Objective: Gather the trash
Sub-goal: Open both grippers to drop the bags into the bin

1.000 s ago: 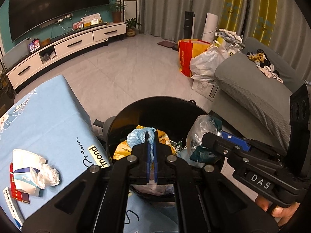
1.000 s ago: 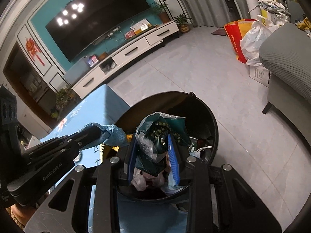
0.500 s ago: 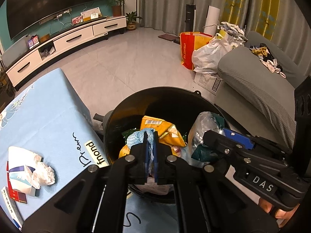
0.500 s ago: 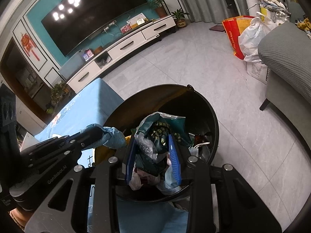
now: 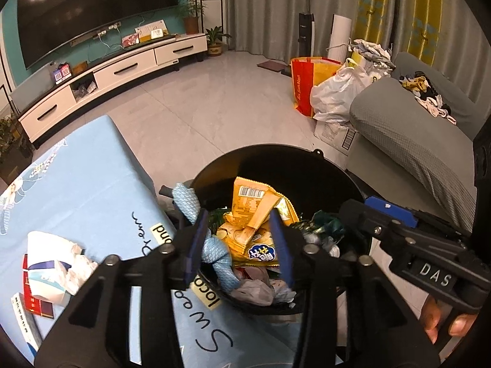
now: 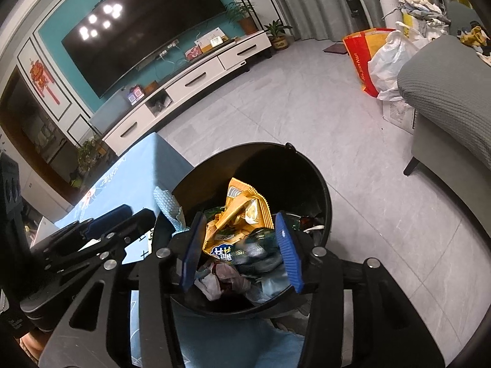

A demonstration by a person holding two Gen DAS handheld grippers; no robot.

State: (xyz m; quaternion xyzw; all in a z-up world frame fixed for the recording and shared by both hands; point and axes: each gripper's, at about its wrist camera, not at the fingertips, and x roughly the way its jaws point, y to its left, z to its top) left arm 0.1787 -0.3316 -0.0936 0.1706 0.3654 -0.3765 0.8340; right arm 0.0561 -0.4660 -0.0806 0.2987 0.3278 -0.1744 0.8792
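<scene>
A black round trash bin (image 5: 294, 159) (image 6: 319, 190) stands at the edge of the blue-clothed table and holds several wrappers, with a yellow snack bag (image 5: 254, 214) (image 6: 242, 214) on top. My left gripper (image 5: 237, 239) is open over the bin; a light blue cloth (image 5: 211, 245) (image 6: 167, 205) drapes over the bin's left rim beside its left finger. My right gripper (image 6: 241, 251) is open over the bin; the green-and-clear wrapper (image 6: 257, 248) lies in the bin beneath it. A crumpled white tissue pack (image 5: 52, 263) lies on the table at the left.
The blue tablecloth (image 5: 67, 184) covers the table left of the bin. A grey sofa (image 5: 411, 141) stands to the right, with a red bag (image 5: 303, 82) and a white plastic bag (image 5: 334, 98) on the floor beyond. A white TV cabinet (image 5: 122, 70) runs along the far wall.
Both grippers have opened. The blue cloth has left the left gripper and hangs on the bin's rim; the green wrapper has dropped from the right gripper into the bin.
</scene>
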